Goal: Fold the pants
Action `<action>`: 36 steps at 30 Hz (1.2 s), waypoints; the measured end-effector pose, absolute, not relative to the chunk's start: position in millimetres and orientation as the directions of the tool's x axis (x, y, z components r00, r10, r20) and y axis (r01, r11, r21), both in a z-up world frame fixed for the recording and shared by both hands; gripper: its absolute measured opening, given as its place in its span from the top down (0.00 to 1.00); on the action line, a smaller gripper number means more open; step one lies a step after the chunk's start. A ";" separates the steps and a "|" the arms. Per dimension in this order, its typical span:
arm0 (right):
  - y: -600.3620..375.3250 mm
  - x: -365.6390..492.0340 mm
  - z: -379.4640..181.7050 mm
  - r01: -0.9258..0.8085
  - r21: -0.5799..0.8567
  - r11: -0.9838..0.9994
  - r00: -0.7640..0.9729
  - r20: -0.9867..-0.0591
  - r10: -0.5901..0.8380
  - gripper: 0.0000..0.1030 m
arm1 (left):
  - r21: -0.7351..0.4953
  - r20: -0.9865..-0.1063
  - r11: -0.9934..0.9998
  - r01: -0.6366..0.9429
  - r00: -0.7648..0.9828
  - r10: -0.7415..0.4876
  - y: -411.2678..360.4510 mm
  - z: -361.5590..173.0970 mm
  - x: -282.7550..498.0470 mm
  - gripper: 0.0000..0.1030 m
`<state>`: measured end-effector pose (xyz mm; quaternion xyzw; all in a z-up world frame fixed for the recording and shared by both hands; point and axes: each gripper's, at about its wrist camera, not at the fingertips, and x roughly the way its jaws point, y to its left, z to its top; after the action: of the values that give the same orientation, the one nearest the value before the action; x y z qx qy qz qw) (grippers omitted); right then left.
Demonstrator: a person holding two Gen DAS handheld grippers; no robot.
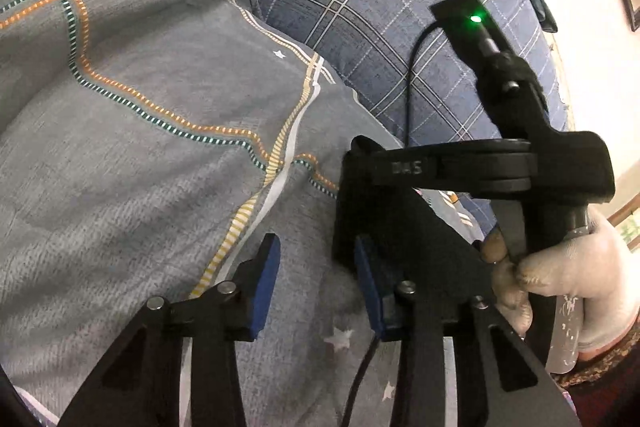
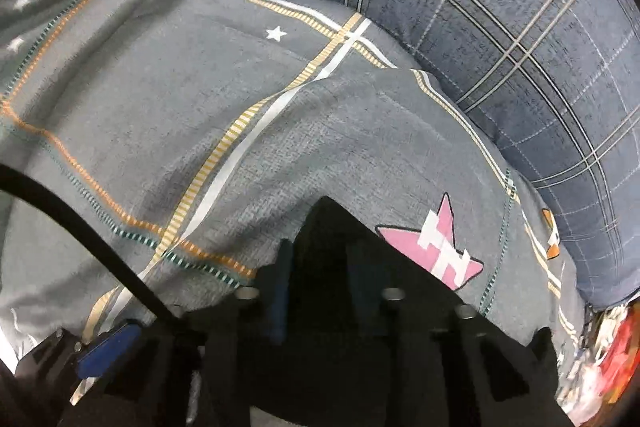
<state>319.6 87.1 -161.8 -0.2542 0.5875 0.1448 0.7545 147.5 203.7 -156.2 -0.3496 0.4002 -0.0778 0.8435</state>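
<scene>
Black cloth, the pants (image 2: 332, 223), rises in a dark peak at the bottom of the right wrist view, on top of the grey bed cover (image 1: 140, 167). My right fingers (image 2: 316, 267) point steeply down and are closed on it; that view is blurred, so I cannot make out how much of the cloth they have. From the left wrist view the same black cloth sits bunched under my right tool, whose handle my right hand (image 1: 568, 267) holds in a white glove. My left fingers (image 1: 316, 287) stand apart with only bed cover between the blue pads, the right-hand pad just beside the edge of the black cloth. A pink star (image 2: 436, 251) is printed on the cover close to the pants. Beyond the cover lies blue plaid bedding (image 1: 380, 7).
</scene>
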 end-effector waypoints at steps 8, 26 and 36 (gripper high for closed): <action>65.3 315.9 -134.5 -0.476 -0.119 0.871 0.296 -0.955 0.031 0.93 | -0.583 -0.653 0.808 -0.091 0.643 -0.399 176.9 -147.7 171.8 0.62; 90.2 319.7 -160.3 -0.498 -0.147 0.855 0.270 -0.963 -0.008 0.88 | -0.691 -0.618 0.713 -0.116 0.608 -0.499 169.1 -159.0 180.2 0.93; -9.7 289.3 -86.8 -0.402 0.065 0.913 0.356 -0.908 0.221 0.89 | -0.671 -0.583 0.740 0.046 0.584 -0.565 99.6 -103.7 181.8 0.93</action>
<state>289.3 -9.7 -86.8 -0.0847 0.5346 0.1904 0.8190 181.8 99.6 -103.7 -0.3106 0.4175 -0.1833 0.8340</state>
